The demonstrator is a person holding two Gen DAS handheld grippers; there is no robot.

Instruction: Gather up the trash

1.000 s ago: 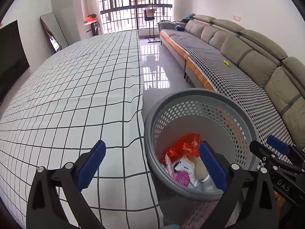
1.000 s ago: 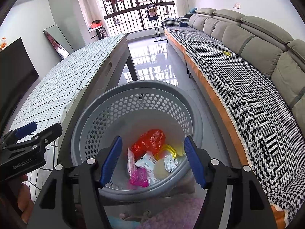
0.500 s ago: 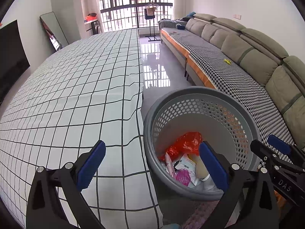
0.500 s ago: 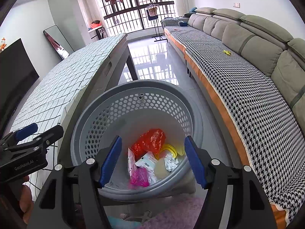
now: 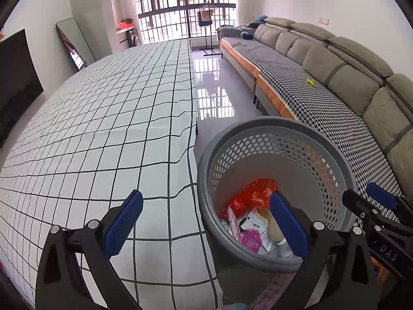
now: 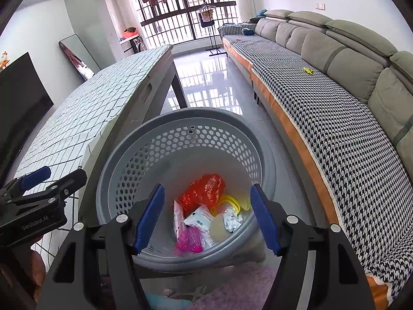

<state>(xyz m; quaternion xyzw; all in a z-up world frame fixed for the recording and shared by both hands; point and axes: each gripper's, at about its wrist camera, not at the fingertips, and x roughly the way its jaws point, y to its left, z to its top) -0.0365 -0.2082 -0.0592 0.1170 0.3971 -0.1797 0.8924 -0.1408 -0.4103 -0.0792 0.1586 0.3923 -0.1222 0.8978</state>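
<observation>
Nothing moves between frames: both grippers, left and right, hang empty with jaws apart over the basket. The trash lies inside, so collecting looks finished.

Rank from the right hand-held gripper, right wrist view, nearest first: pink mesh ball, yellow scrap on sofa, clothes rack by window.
1. Pink mesh ball: in the basket, just below the right hand-held gripper.
2. Yellow scrap: on the sofa cover, right.
3. Clothes rack: by the window, far end.

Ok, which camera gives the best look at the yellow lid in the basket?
The right wrist view: the yellow lid shows beside the red bag in the basket. In the left wrist view, that gripper's finger blocks it.
</observation>
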